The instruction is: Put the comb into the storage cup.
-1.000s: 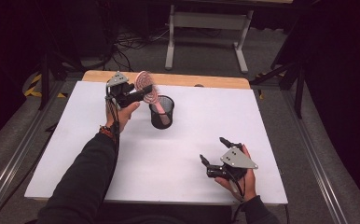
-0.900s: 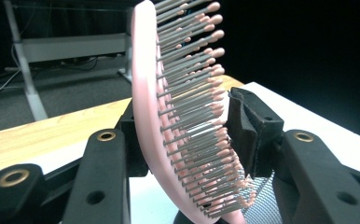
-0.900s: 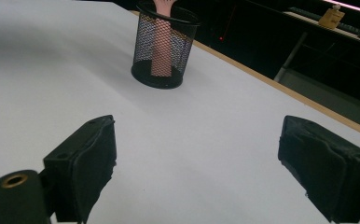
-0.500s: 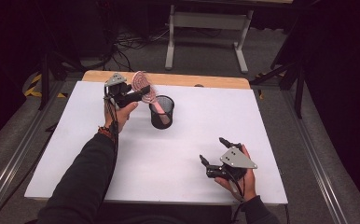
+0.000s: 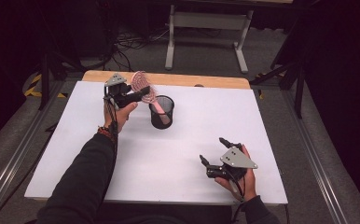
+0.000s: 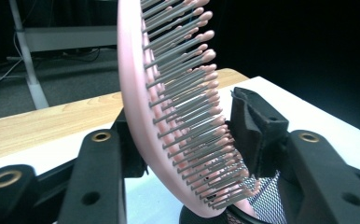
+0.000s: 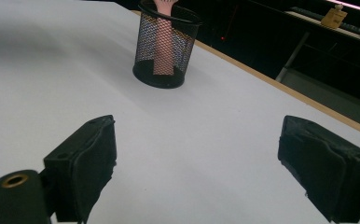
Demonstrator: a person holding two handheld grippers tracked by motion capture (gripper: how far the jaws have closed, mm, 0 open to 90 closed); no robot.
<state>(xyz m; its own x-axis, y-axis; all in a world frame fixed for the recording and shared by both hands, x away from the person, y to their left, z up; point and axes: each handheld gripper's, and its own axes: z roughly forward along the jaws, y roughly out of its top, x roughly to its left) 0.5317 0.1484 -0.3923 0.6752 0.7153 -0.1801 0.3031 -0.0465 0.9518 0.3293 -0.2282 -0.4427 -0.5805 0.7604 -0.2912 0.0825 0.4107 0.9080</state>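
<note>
A pink hairbrush (image 5: 140, 83) stands with its handle (image 7: 163, 46) down in a black mesh cup (image 5: 162, 112) at the back of the white table (image 5: 192, 121). My left gripper (image 5: 138, 94) sits around the brush head (image 6: 169, 107), tilted to the left of the cup. Its jaws have just been opening: the brush is still between them, and the right pad (image 6: 255, 130) stands just off the bristle tips. My right gripper (image 5: 211, 149) rests open near the front right of the table with nothing between its pads (image 7: 92, 158).
A wooden strip (image 5: 169, 78) runs along the table's far edge. Beyond it a metal stand (image 5: 206, 32) and cables lie on the dark floor. Bare white surface spreads between the cup (image 7: 167, 46) and the right gripper (image 7: 197, 158).
The left jaws have spread slightly around the brush head. Both hands have stayed in place, and the brush still leans out of the cup.
</note>
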